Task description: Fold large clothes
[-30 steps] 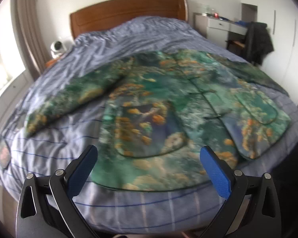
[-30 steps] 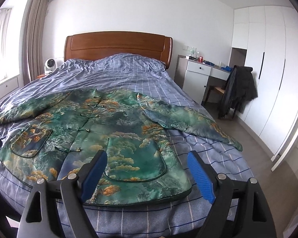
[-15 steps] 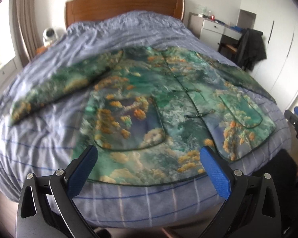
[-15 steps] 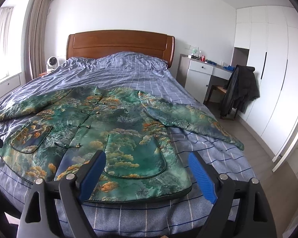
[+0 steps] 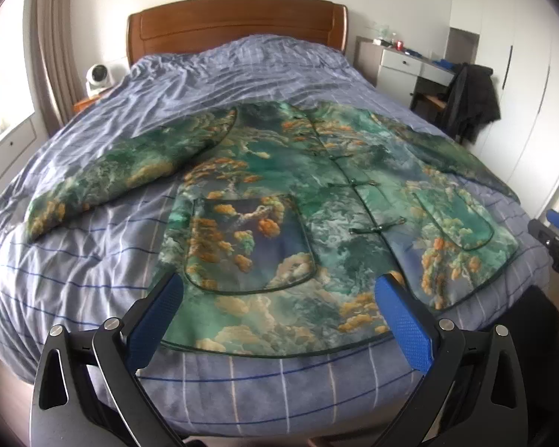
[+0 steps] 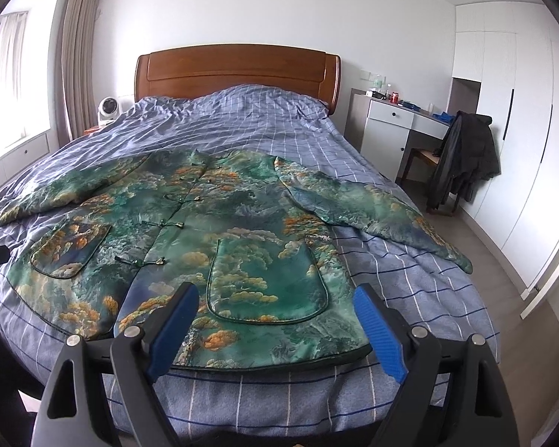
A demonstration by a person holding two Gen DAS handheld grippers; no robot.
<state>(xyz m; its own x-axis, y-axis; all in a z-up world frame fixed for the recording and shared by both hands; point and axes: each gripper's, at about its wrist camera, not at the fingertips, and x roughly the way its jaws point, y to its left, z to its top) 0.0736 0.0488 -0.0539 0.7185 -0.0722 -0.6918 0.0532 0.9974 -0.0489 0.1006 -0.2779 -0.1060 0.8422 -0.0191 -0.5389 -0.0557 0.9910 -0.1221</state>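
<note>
Left wrist view: a green padded jacket with orange and white landscape print (image 5: 316,201) lies flat, front up and buttoned, on a bed covered by a blue checked duvet (image 5: 93,260), sleeves spread out to each side, hem near the foot edge. The left gripper (image 5: 275,320) hangs over the hem, blue-padded jaws wide apart and holding nothing. From the right wrist view, the right gripper (image 6: 277,322) likewise hangs above the hem, jaws wide and empty. Behind stands a brown wooden headboard (image 6: 238,70).
</note>
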